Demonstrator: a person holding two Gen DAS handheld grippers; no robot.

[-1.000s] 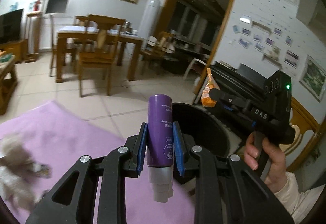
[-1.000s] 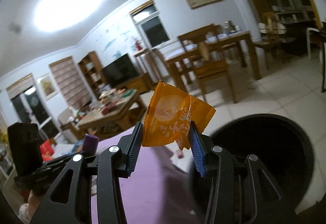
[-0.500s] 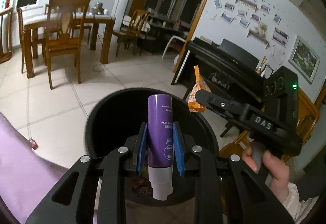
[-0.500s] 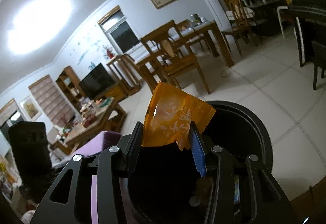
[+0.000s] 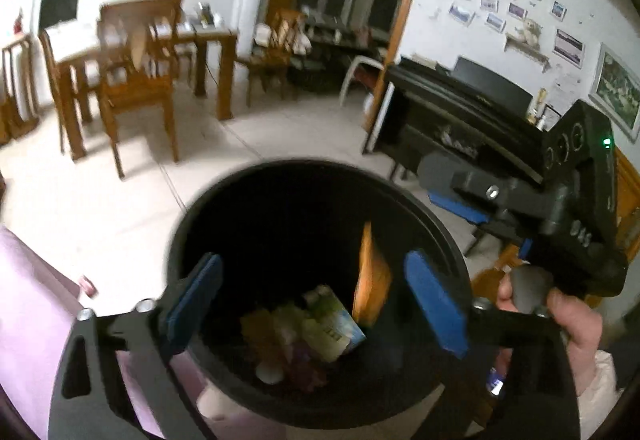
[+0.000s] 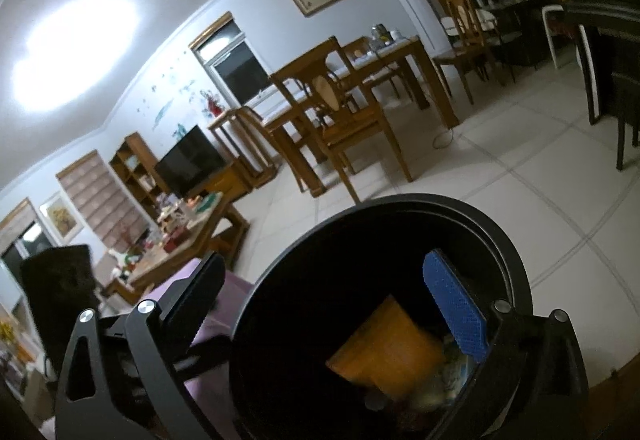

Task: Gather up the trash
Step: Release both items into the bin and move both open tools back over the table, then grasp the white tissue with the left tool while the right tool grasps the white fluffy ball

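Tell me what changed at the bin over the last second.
Both tools' jaws have just opened and hold nothing. The left tool dropped its purple tube, the right tool its orange snack wrapper, now falling inside the round black trash bin. Both moved over the bin. The room is unchanged.

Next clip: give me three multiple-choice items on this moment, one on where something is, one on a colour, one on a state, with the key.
1. Where is the orange wrapper?
A. inside the black bin
B. on the dining table
C. on the purple rug

2. What colour are the pads of the left gripper?
A. red
B. blue
C. white

3. How do the jaws of the right gripper stand?
A. shut on the wrapper
B. shut on nothing
C. wide open, holding nothing

Key: 1 A, the wrapper shows against the bin's dark inside, above other trash. 2 B, both pads are blue. 3 C, the jaws, which have just opened, stand far apart over the bin with the wrapper loose below them.
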